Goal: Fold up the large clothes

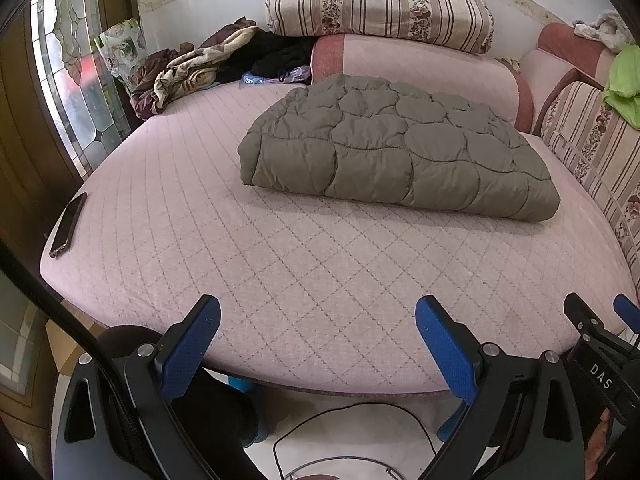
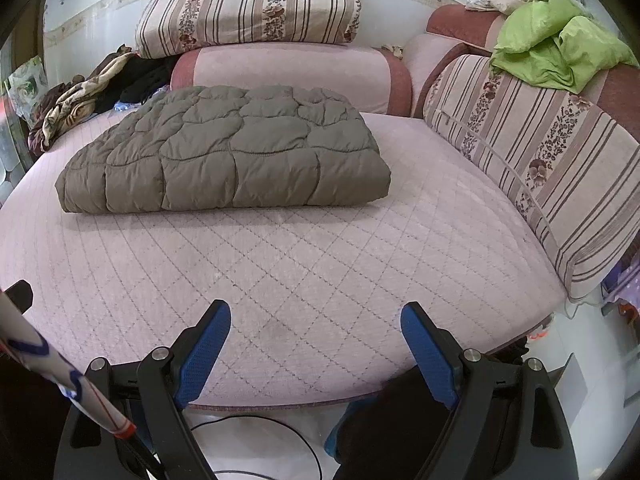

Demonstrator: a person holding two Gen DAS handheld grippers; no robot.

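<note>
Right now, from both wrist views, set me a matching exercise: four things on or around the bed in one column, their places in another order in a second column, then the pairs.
Things:
1. grey quilted coat
2. phone
3. green cloth
4. striped pillow

Places:
A. draped over the sofa back at the right
B. near the bed's left edge
C. folded in the middle of the bed
D. on top of the pink bolster at the back

Pairs: 1-C, 2-B, 3-A, 4-D

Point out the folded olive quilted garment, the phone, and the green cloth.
olive quilted garment (image 1: 400, 148), left wrist view, top middle.
phone (image 1: 68, 224), left wrist view, screen middle.
green cloth (image 2: 556, 44), right wrist view, centre folds.
</note>
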